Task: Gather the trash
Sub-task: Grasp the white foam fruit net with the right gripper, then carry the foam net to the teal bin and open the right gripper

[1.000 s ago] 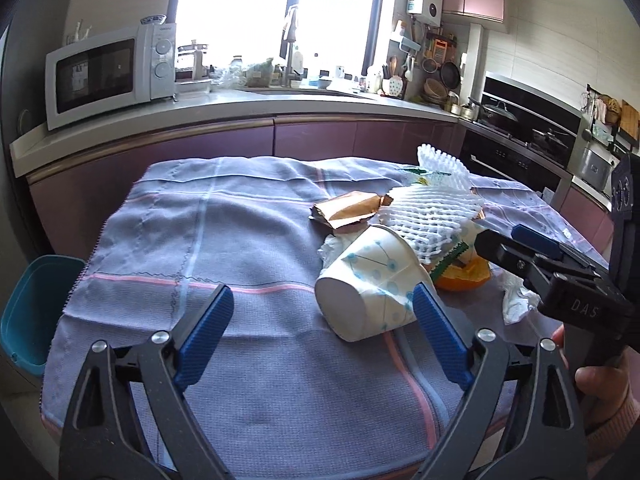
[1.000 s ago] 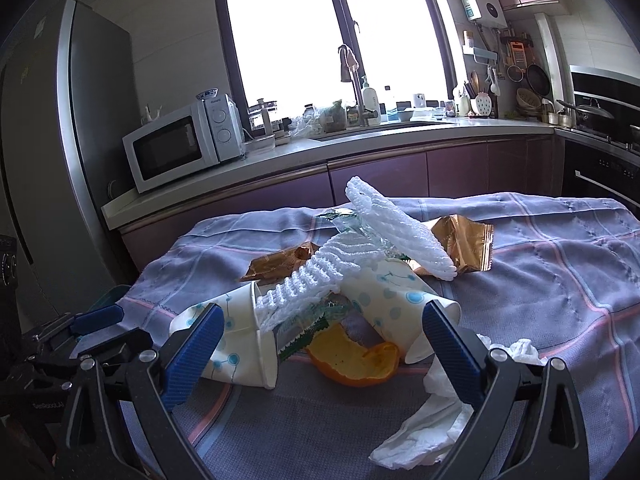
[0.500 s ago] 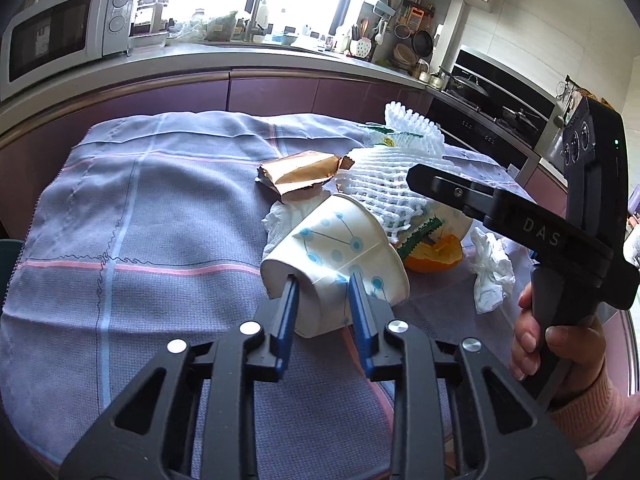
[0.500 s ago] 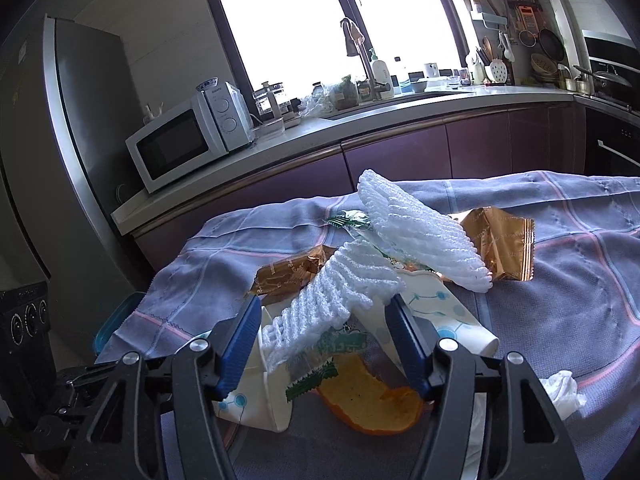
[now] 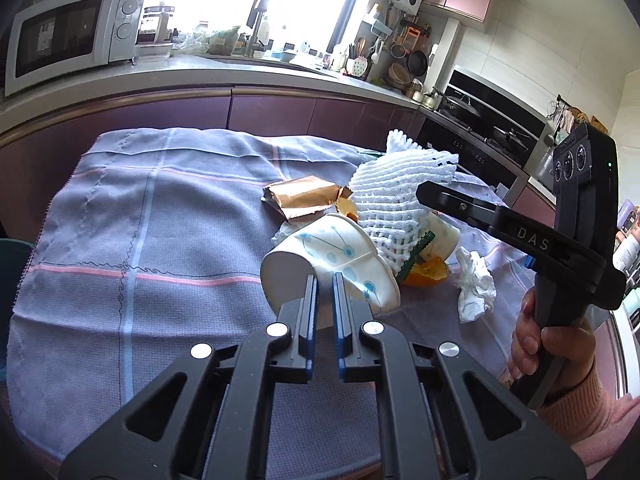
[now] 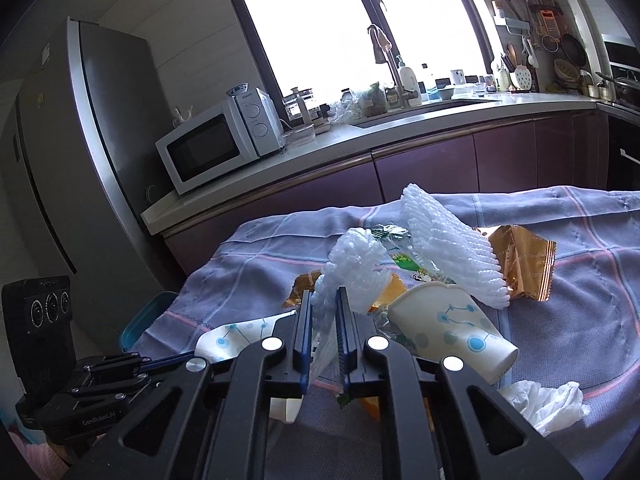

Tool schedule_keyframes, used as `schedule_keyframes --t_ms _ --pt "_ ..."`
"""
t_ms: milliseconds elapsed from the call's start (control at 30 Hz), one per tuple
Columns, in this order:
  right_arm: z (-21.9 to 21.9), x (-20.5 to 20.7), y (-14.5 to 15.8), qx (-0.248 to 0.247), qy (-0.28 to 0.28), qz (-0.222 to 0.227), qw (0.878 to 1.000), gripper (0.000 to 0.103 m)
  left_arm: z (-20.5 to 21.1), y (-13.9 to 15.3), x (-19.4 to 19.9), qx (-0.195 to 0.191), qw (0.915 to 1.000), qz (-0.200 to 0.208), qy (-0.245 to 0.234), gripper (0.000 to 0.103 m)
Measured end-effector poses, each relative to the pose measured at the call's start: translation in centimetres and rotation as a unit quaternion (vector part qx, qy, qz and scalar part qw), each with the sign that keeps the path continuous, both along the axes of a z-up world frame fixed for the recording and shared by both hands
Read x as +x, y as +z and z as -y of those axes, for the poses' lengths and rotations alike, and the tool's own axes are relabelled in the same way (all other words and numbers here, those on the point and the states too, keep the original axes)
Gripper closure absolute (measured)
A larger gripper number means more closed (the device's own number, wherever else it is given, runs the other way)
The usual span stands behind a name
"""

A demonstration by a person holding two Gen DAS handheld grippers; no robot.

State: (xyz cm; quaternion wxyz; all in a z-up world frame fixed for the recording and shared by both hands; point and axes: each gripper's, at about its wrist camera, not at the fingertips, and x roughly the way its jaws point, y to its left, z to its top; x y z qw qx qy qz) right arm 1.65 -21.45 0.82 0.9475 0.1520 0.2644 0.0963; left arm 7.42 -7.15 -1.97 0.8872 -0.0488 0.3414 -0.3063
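Observation:
A heap of trash lies on the purple tablecloth (image 5: 140, 232). My left gripper (image 5: 323, 280) is shut on the rim of a white paper cup with blue dots (image 5: 320, 256), which lies on its side. My right gripper (image 6: 323, 304) is shut on a white foam fruit net (image 6: 352, 268), seen in the left wrist view (image 5: 396, 196) lifted above the heap. A second paper cup (image 6: 452, 328), another foam net (image 6: 452, 244), orange peel (image 5: 428, 272), gold wrappers (image 5: 304, 198) (image 6: 520, 256) and a crumpled tissue (image 5: 474, 280) lie around them.
A teal bin (image 6: 138, 320) stands on the floor past the table's left edge. Purple cabinets and a counter with a microwave (image 5: 68, 36) run behind the table. A steel fridge (image 6: 80, 176) stands at the left.
Both grippers have closed: the left on the paper cup's rim, the right on the foam net. The net has been raised off the heap.

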Motion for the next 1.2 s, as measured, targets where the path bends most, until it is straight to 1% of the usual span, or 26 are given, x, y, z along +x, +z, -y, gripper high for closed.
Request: schedule_keyframes --t_ms 167,300,433,600,667,767,867,967,1067,1200 --pt "-1.1 -1.0 1.9 -0.005 0.016 0.024 1.000 0.093 -2.9 1.7 -0.8 -0.014 0.9996 0.015 0.019 0.099" --pt "-2.6 -1.7 3.7 -0.011 0.039 0.047 0.998 0.093 -5.8 3.0 -1.5 -0.025 0.9983 0.033 0.041 0.100" --pt "-5.2 -1.7 5.0 -0.011 0.086 0.059 0.994 0.093 -8.9 3.9 -2.0 -0.028 0.9962 0.048 0.068 0.100" --pt "-10.2 -0.2 5.3 -0.018 0.155 0.056 0.986 0.093 -13.6 4.7 -2.3 -0.025 0.9908 0.065 0.116 0.100" --pt "-12.1 0.7 5.2 -0.014 0.184 0.053 0.981 0.093 -15.7 5.1 -2.3 -0.023 0.9870 0.073 0.142 0.100" --pt "-15.1 2.7 5.2 -0.001 0.225 0.047 0.973 0.093 -19.3 5.6 -2.1 -0.017 0.9789 0.082 0.186 0.100" --pt "-18.3 4.7 5.0 0.015 0.263 0.036 0.964 0.093 -22.9 6.0 -1.8 -0.005 0.9689 0.090 0.230 0.100" --pt "-21.7 6.7 4.7 0.022 0.294 0.028 0.955 0.093 -26.4 6.0 -1.0 0.006 0.9596 0.089 0.267 0.100" --pt "-25.0 8.9 4.2 0.029 0.318 0.013 0.948 0.093 -29.4 5.2 0.3 0.017 0.9528 0.075 0.294 0.100" --pt "-29.1 11.4 2.8 0.036 0.340 -0.018 0.940 0.093 -32.5 3.0 2.6 0.030 0.9451 0.047 0.322 0.100"
